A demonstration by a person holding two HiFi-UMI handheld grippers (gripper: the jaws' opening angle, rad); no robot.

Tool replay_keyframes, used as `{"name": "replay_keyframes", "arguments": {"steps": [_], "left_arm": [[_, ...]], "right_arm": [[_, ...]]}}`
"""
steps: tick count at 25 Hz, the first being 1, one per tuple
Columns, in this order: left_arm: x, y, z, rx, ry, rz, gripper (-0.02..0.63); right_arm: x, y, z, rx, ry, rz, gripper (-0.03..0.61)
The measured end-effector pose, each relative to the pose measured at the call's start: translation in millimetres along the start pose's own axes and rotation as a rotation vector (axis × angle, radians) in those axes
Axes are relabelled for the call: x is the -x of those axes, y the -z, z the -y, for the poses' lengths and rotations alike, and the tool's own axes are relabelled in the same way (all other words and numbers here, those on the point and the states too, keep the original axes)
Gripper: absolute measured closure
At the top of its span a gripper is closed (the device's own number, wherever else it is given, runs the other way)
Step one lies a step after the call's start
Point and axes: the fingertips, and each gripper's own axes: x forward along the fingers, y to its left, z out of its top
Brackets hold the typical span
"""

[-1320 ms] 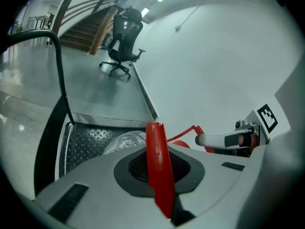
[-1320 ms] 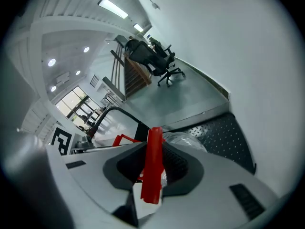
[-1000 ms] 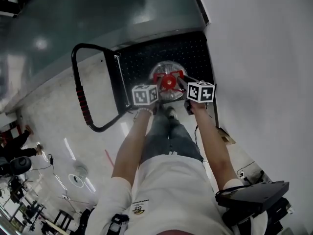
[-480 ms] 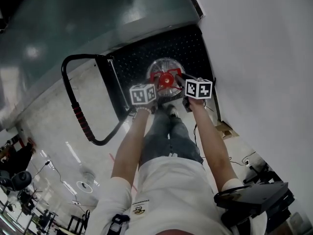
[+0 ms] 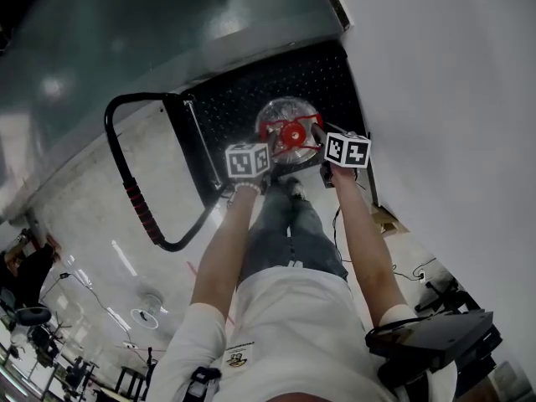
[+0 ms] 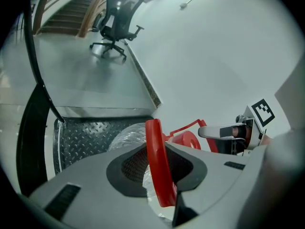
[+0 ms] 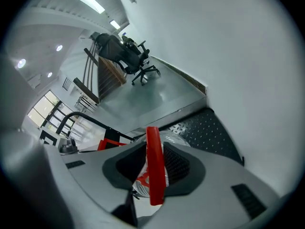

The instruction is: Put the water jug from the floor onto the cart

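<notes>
Head view: water jug [image 5: 280, 111] stood on the cart [image 5: 239, 99], both grippers at its red handle [image 5: 270, 131].
The clear jug sat upright on the cart's black studded deck, long axis vertical, red cap [image 5: 293, 133] facing up at the camera; whether it held water could not be told. The left gripper [image 5: 266, 151] came in at 7 o'clock of the cap; its jaws had just been opening and stood slack around the handle strip, no longer pinching it. The right gripper [image 5: 318, 136], at 4 o'clock, was clamped on the same handle. Both bare forearms reached out straight and nearly parallel, grippers tipped steeply downward. The cart's looped push bar [image 5: 138, 195] lay at 8 o'clock of the jug, and a white wall [image 5: 444, 99] rose at 3 o'clock.
</notes>
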Motion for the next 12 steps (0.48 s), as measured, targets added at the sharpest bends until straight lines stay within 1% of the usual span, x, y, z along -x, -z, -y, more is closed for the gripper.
{"name": "replay_keyframes", "arguments": {"steps": [3, 5, 7, 9, 12], "left_arm": [[6.4, 15.1, 5.0, -0.009, -0.027, 0.017, 0.5], [15.9, 17.5, 20.7, -0.014, -0.044, 0.043, 0.495], [29.5, 12.0, 36.5, -0.012, -0.062, 0.08, 0.488], [45.6, 2.9, 39.9, -0.015, -0.082, 0.138, 0.486], [78.0, -15.5, 19.3, -0.032, -0.14, 0.273, 0.486]], "right_arm": [[4.2, 19.2, 9.0, 0.002, -0.003, -0.009, 0.427], [21.9, 25.3, 20.6, -0.002, 0.022, -0.019, 0.384], [45.7, 19.3, 31.6, 0.001, 0.061, -0.003, 0.365], [61.6, 8.5, 35.2, 0.014, 0.084, 0.038, 0.364], [63.0, -8.8, 21.5, 0.069, 0.072, 0.122, 0.364]]}}
